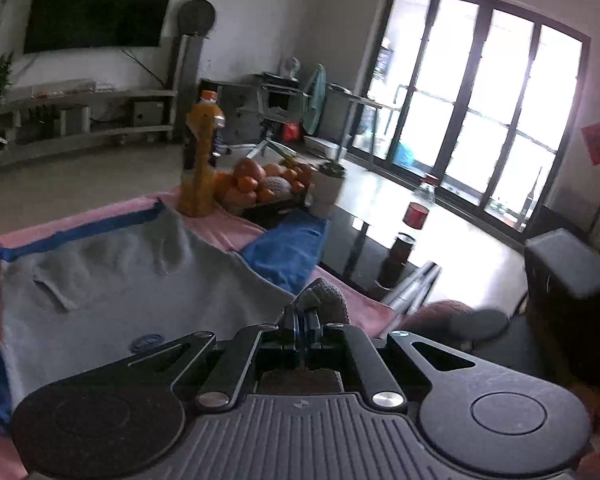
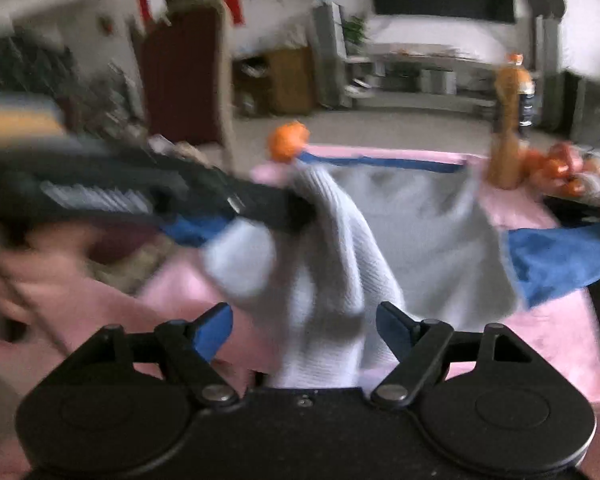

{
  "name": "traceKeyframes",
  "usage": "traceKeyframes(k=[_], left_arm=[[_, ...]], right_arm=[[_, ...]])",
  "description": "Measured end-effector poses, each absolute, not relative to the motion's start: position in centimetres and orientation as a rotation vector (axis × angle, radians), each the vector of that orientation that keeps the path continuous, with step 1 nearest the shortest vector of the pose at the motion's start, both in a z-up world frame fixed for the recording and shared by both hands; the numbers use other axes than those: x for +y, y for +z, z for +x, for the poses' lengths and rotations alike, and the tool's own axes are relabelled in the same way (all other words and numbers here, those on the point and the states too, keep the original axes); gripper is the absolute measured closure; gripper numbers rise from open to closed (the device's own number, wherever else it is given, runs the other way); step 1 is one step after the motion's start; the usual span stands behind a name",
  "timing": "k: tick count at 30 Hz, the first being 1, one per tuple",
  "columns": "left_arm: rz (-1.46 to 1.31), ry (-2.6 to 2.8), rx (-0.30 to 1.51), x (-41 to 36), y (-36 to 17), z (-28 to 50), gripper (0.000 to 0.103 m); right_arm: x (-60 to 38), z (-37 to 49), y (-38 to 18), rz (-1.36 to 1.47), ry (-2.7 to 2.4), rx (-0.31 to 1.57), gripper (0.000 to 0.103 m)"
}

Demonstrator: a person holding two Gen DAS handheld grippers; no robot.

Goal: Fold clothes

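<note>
A grey top with blue trim [image 1: 140, 280] lies on a pink cloth [image 1: 228, 228], its blue sleeve [image 1: 288, 248] spread to the right. My left gripper [image 1: 306, 312] is shut on a bunched edge of the grey top and holds it raised. In the right wrist view the same grey top [image 2: 412, 232] hangs in a lifted fold [image 2: 328, 240] from the left gripper [image 2: 296, 212], which reaches in from the left. My right gripper [image 2: 304, 328] is open, its blue-padded fingers [image 2: 392, 326] on either side of the hanging fold.
A yellow giraffe toy [image 1: 200, 168], a drink bottle [image 1: 212, 120], a tray of oranges [image 1: 260, 188] and a white cup [image 1: 326, 188] stand at the cloth's far edge. An orange ball [image 2: 288, 140] sits at the far left corner. A glossy black table [image 1: 400, 240] holding bottles lies to the right.
</note>
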State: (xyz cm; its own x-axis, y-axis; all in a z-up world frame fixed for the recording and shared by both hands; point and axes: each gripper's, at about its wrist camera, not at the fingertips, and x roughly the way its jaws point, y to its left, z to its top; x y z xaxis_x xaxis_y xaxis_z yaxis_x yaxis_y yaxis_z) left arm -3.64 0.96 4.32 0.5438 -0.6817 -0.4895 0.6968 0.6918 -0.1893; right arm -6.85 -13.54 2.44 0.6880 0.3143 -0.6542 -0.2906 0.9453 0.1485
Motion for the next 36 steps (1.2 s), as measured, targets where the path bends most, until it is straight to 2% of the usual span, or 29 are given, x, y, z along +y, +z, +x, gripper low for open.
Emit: traceKeyframes(k=[1,4,8,11,15,17,22,25,30,31,33,34,35,36], left_arm=[[0.021,-0.788,0.555,1.5,4.6,-3.4,0.095],[-0.051,-0.719,0.509,4.1,5.9,-2.4,0.068],[-0.177,-0.613,0.453,8.8,7.0,-1.4,0.066],[-0.195,-0.526,0.469,10.8,5.9,-0.3,0.066],[-0.2,-0.461,0.549,11.2,2.5,1.5,0.066],[-0.205,-0.436,0.586,11.1,0.9,2.5,0.066],[-0.317,-0.418,0.646,12.2,-2.6,4.7,0.066],[-0.336,-0.372,0.771,12.5,-4.8,6.0,0.069],[-0.331,-0.252,0.829,13.9,-6.0,7.1,0.068],[-0.353,-0.231,0.835,14.4,-6.2,7.3,0.068],[-0.393,-0.188,0.851,15.4,-6.9,7.9,0.068],[-0.412,-0.164,0.865,15.9,-7.2,8.1,0.068],[-0.425,-0.151,0.874,16.2,-7.3,8.2,0.068],[-0.435,-0.142,0.88,16.5,-7.4,8.2,0.068]], right_arm=[[-13.1,-6.5,2.2,0.027,0.335,0.76,0.095],[-12.8,-5.8,4.5,0.04,0.389,0.723,0.096],[-15.1,-2.5,8.0,0.247,0.445,0.711,0.096],[-18.6,0.7,8.5,0.526,0.463,0.706,0.096],[-22.8,3.2,6.8,0.876,0.385,0.631,0.096],[-23.7,4.0,5.4,0.962,0.303,0.605,0.095],[-22.9,8.3,3.1,0.993,0.236,0.681,0.093],[-20.9,10.9,2.8,0.942,0.233,0.743,0.091],[-16.8,14.5,1.7,0.826,0.176,0.839,0.089],[-16.0,15.6,1.2,0.811,0.149,0.855,0.088],[-14.5,18.4,-0.1,0.775,0.1,0.893,0.07],[-13.6,20.3,-1.0,0.743,0.106,0.925,0.039],[-12.7,22.1,-1.9,0.708,0.123,0.958,0.027],[-11.9,23.6,-2.6,0.672,0.14,0.998,0.028]])
